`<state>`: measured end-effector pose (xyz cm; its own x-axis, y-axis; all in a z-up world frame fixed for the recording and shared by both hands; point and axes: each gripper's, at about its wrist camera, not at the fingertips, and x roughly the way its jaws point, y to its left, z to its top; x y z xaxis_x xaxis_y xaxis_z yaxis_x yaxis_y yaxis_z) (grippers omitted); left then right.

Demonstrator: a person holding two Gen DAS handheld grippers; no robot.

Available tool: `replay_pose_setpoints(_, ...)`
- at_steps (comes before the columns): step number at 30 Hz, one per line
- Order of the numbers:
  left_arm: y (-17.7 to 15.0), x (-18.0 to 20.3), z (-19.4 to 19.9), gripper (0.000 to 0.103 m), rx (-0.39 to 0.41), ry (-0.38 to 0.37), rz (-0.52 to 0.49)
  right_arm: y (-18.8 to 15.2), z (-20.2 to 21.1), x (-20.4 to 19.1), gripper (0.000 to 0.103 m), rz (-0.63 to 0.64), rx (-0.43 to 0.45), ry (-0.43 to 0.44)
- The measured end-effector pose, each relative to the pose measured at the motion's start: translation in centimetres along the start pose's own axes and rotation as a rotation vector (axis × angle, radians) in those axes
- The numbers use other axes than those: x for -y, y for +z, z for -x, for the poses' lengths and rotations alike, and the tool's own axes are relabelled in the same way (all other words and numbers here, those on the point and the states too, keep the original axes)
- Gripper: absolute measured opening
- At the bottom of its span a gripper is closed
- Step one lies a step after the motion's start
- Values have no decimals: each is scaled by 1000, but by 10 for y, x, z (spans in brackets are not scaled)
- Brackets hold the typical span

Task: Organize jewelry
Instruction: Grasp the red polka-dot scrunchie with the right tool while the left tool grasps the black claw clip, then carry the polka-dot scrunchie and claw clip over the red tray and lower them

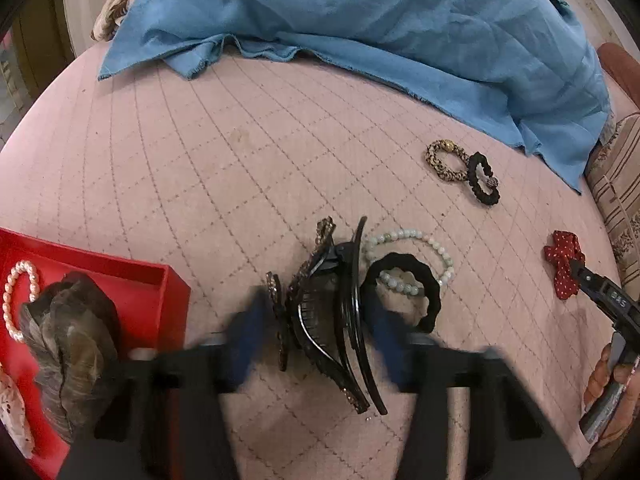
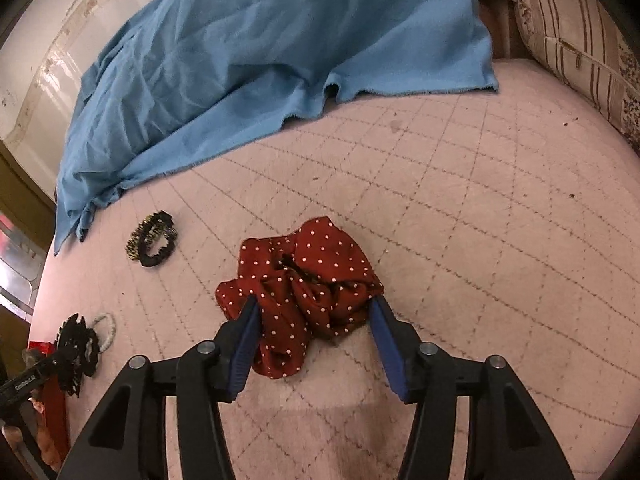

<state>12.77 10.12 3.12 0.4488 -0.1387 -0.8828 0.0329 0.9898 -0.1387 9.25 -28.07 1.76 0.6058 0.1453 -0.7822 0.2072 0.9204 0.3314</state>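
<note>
Between the spread left gripper (image 1: 316,320) jaws a black claw clip (image 1: 332,320) is framed, ungripped | between the spread right gripper (image 2: 314,322) jaws a red dotted scrunchie (image 2: 304,292) is straddled.

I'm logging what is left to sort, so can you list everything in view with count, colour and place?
hair claw clips: two, black and brown-speckled, between the left fingers
black scrunchie: one, over the bead bracelet
bead bracelet: one, pale green-white, beside the clips
small scrunchies: two, leopard and black, touching, near the blue cloth
polka-dot scrunchie: one, red, between the right fingers
red tray: one, left
pearl bracelet: one, pinkish, in tray
brown scrunchie: one, in tray
blue cloth: one, far side
left gripper: open
right gripper: open
</note>
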Motion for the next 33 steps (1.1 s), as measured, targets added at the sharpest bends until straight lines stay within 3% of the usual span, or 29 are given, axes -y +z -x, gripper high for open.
replay_pose_setpoints(2,-3,1,1,33,9,-7,2,0,-2,2,20,-5,3,-21)
replay_pose_setpoints(5,-9,8,7,32,30,-17,-14,-1,1,5,9,-4,-4,-12)
replay_pose_setpoints(13,-26,32,50,32,93,-49,-45,-10,30,7,7,-20,32,7)
replay_pose_setpoints(21,-54,42,110,33,147,-91,-112,-24,71,-22,7,33,64,68)
replay_pose_setpoints(26,-65,24,147,33,195,-87,-119,-36,95,-56,7,90,74,120)
replay_pose_setpoints(33,-68,-37,177,33,249,-12,-71,-60,114,-123,7,190,54,204)
